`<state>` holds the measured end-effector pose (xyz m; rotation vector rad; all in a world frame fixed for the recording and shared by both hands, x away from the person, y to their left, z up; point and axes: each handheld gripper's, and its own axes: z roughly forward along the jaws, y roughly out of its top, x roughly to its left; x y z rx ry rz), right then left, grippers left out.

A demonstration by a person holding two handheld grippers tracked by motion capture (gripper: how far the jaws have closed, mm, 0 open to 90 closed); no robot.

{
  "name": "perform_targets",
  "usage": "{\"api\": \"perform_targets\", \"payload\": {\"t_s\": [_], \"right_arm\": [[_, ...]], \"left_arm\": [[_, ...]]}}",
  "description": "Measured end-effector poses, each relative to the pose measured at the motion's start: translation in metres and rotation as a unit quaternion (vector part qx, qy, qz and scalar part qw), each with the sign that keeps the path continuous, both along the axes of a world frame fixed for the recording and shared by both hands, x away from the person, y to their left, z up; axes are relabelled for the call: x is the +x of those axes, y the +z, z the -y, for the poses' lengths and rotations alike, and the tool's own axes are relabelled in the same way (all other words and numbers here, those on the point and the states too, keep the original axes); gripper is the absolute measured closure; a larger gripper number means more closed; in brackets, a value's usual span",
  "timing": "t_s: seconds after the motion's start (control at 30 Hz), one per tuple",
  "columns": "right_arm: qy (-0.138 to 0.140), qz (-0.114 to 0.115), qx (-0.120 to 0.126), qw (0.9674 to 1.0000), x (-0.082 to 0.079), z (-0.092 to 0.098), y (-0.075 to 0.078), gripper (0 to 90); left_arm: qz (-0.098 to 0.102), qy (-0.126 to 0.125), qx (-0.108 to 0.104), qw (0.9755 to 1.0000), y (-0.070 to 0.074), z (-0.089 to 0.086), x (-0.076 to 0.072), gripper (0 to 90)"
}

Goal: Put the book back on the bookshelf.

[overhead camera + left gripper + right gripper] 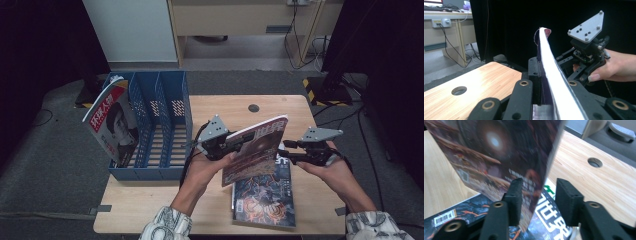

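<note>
A magazine (255,150) with a dark reddish cover stands tilted above the wooden table (150,202). My left gripper (233,144) is shut on its left side; in the left gripper view the white page edge (549,57) runs up between the jaws of my left gripper (541,72). My right gripper (286,151) is at the magazine's right edge. In the right gripper view that gripper (537,187) stands open, with the cover's (494,152) corner between the pads and the right pad (565,195) clear of it. A second magazine (265,195) lies flat underneath.
A blue slotted file rack (165,125) stands at the table's left, with another magazine (112,122) leaning in its leftmost slot. A round cable hole (253,108) is near the table's far edge. Desks and cables sit on the floor beyond.
</note>
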<state>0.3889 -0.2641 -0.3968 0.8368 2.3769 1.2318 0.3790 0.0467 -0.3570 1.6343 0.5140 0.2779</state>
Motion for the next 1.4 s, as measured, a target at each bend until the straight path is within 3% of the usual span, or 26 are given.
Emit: {"api": "perform_targets", "payload": {"t_s": [0.07, 0.1, 0.17, 0.3, 0.57, 0.67, 0.93, 1.13, 1.3, 1.4], "right_arm": [[-0.004, -0.004, 0.001, 1.0000, 0.000, 0.002, -0.002, 49.7], [-0.020, -0.019, -0.001, 0.9996, 0.000, 0.007, -0.009, 43.9], [-0.032, -0.023, -0.004, 0.9992, 0.000, 0.010, -0.015, 36.1], [-0.061, -0.038, -0.008, 0.9973, 0.000, 0.014, -0.029, 27.6], [-0.123, -0.076, -0.028, 0.9891, 0.000, 0.024, -0.060, 19.8], [-0.131, -0.086, -0.032, 0.9872, 0.001, 0.025, -0.066, 19.1], [-0.124, -0.086, -0.043, 0.9876, -0.005, 0.027, -0.071, 18.8], [-0.132, -0.082, -0.036, 0.9872, -0.006, 0.032, -0.072, 19.4], [-0.128, -0.083, -0.038, 0.9875, -0.006, 0.032, -0.073, 19.3], [-0.132, -0.093, -0.046, 0.9859, -0.005, 0.033, -0.076, 17.5]], "left_arm": [[0.000, 0.000, -0.001, 1.0000, 0.000, 0.000, 0.000, 83.3], [0.003, 0.000, -0.001, 1.0000, 0.000, 0.001, 0.000, 83.4], [0.005, 0.001, -0.002, 1.0000, 0.000, 0.002, -0.001, 83.4], [0.003, 0.004, -0.003, 1.0000, 0.000, 0.003, 0.004, 83.5], [-0.011, 0.007, -0.013, 0.9998, 0.000, -0.007, 0.011, 83.6], [-0.006, 0.010, -0.014, 0.9998, 0.002, -0.012, 0.010, 83.6], [-0.013, 0.021, -0.038, 0.9990, -0.002, -0.016, 0.015, 83.7], [-0.008, 0.013, -0.028, 0.9995, -0.001, -0.012, 0.012, 83.7], [-0.005, 0.014, -0.033, 0.9993, 0.001, -0.013, 0.012, 83.7], [0.001, 0.017, -0.034, 0.9993, 0.005, -0.013, 0.013, 83.7]]}}
